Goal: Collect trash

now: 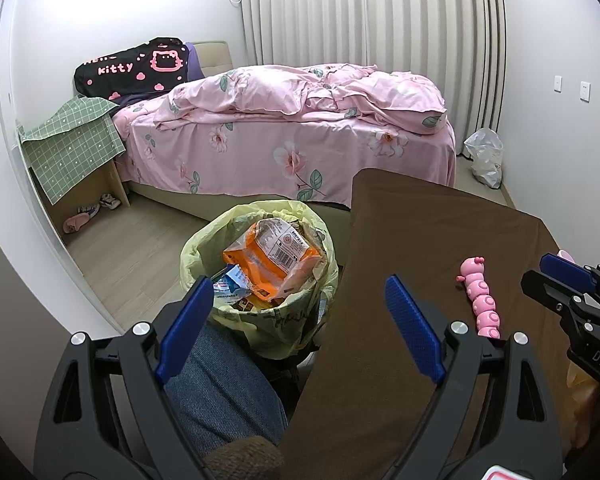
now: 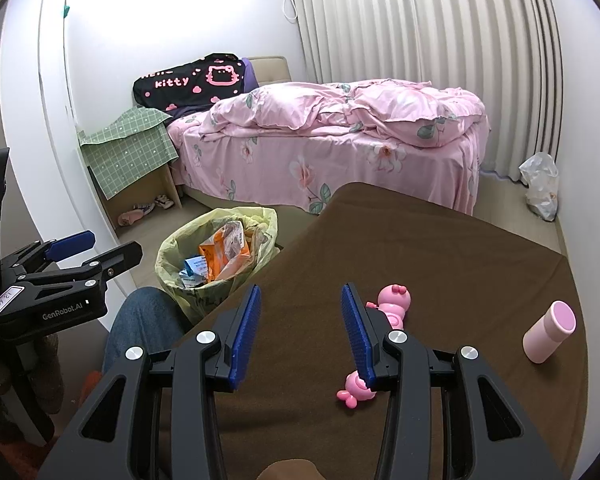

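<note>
Presently both grippers stand wide and hold nothing: the left gripper [image 1: 300,312] hovers over the lined trash bin [image 1: 260,276] holding wrappers, the right gripper [image 2: 300,332] above the brown tabletop [image 2: 440,248].

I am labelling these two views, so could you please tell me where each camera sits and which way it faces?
Left wrist: on the left gripper, open, facing the lined bin and bed; a denim-clad leg shows.
Right wrist: on the right gripper, open above the brown table, facing the bed; pink toy beside its finger.
Shared: bin, bed, toy, and each other's gripper.
</note>
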